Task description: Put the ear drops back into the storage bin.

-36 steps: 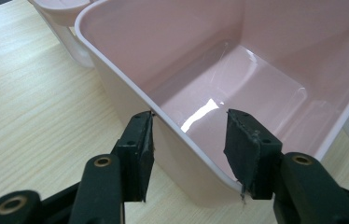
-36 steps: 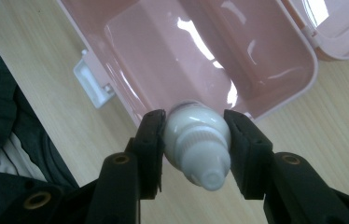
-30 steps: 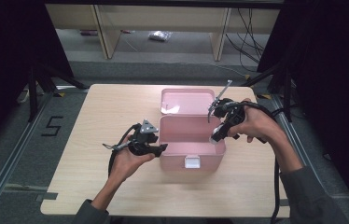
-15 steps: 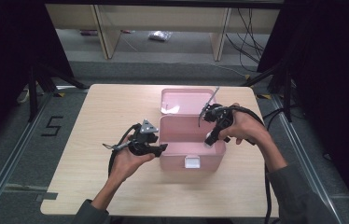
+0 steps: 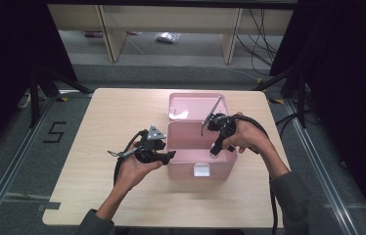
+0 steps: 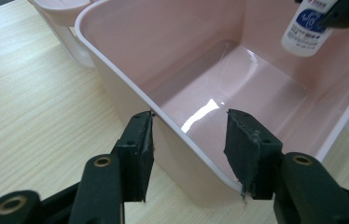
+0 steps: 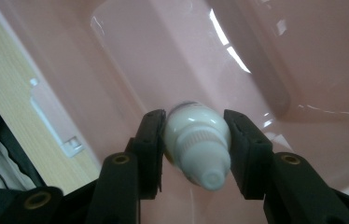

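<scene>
Desk (image 5: pixel 98 147): pink box (image 6: pixel 200 93) straddled at its wall by unclamped left gripper (image 6: pixel 189 140) | white bottle (image 7: pixel 198 144) clamped in right gripper (image 7: pixel 195 142), held upright above box floor, directly below.

Light wooden table (image 5: pixel 98 161) at centre frame on grey floor (image 5: pixel 19 161). Pale shelving unit (image 5: pixel 171 14) along top edge; dark surroundings at both sides.

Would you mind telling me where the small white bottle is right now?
The white bottle sits clamped in the right tool, held over the open pink box; the left gripper view shows it at the upper right, above the box's inside.
</scene>
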